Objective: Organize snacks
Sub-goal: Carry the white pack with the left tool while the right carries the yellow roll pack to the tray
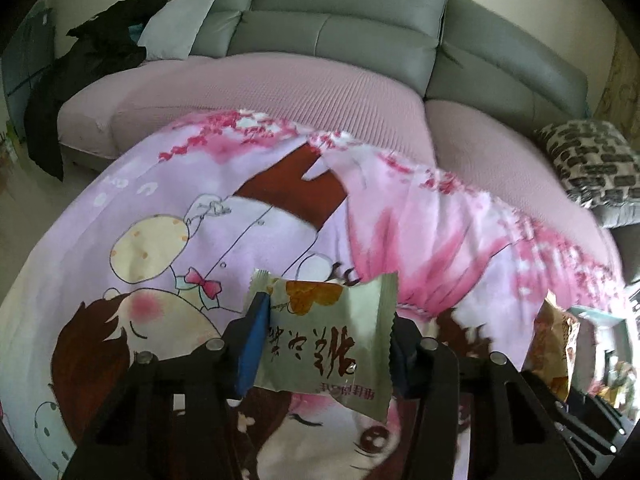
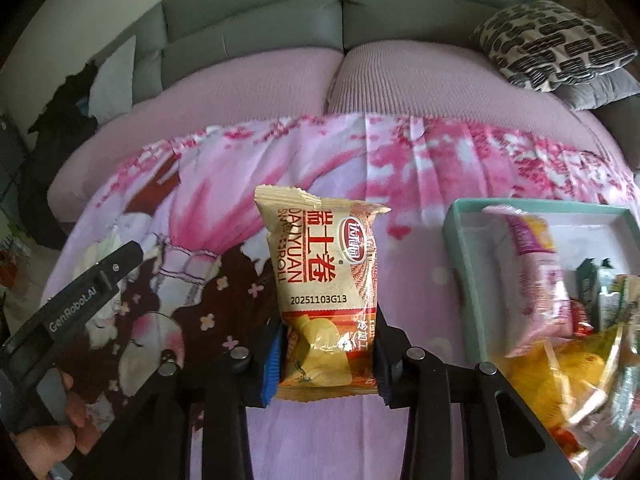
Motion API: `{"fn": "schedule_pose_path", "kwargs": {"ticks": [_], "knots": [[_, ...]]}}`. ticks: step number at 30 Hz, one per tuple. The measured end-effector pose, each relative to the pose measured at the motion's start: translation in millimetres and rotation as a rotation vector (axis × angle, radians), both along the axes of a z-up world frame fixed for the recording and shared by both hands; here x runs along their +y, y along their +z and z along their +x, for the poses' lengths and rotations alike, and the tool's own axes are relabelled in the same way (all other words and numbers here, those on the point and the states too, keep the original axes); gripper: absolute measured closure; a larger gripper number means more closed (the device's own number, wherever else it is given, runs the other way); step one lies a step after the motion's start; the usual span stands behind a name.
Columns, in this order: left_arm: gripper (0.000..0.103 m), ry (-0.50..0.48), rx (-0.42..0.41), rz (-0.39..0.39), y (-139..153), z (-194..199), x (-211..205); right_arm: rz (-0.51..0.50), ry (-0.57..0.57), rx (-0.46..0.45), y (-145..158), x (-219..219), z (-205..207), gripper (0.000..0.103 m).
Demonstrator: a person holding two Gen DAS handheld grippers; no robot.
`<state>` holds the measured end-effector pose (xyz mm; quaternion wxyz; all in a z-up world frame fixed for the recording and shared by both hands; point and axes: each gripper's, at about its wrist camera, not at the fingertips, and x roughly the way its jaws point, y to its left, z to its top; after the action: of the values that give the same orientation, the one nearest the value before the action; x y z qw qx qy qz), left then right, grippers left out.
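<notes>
A grey sofa (image 1: 360, 28) with a pink cover on its seat runs across the back of both views, with a patterned cushion (image 2: 556, 44) on its right end and a pale pillow (image 1: 180, 24) and dark clothing (image 1: 100, 64) on its left end. In front of it lies the surface, spread with a pink cartoon cloth (image 1: 180, 208); nothing on the cloth stands between my two grippers and the sofa.

My right wrist view shows a teal tray (image 2: 460, 240) just right of my right gripper (image 2: 326, 356), holding a pink packet (image 2: 536, 276) and several other wrappers, blurred. That view also catches my left gripper's black finger from the side and my left hand (image 2: 52, 432) around its handle at the lower left. My left wrist view shows only a sliver of the tray at its right edge, along with the edge of the swiss roll packet.

My left gripper (image 1: 324, 340) has its fingers pinching a pale green cake packet (image 1: 324, 344) by its two sides, lifted clear of the cloth. My right gripper's fingers clamp the lower part of a yellow swiss roll packet (image 2: 320, 272), which stands upright beyond the fingertips, above the cloth and left of the tray.
</notes>
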<state>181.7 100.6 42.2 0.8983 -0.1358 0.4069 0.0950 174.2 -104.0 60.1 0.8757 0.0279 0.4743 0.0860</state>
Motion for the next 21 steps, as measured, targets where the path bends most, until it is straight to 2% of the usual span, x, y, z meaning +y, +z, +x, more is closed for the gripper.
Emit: {"fn": "schedule_pose_path", "kwargs": {"ticks": [10,15,21], "knots": [[0.050,-0.092,-0.133,0.018,56.4,-23.4,-38.0,0.024,-0.115,-0.104,55.2,-61.4,-35.2,0.064],[0.050,-0.191,-0.185,0.013,74.9,-24.9,-71.6,-0.017,-0.265,-0.104,61.8,-120.2,-48.7,0.064],[0.050,-0.324,-0.211,0.040,86.0,-24.4,-125.0,-0.016,-0.401,-0.094,62.8,-185.0,-59.7,0.064]]}}
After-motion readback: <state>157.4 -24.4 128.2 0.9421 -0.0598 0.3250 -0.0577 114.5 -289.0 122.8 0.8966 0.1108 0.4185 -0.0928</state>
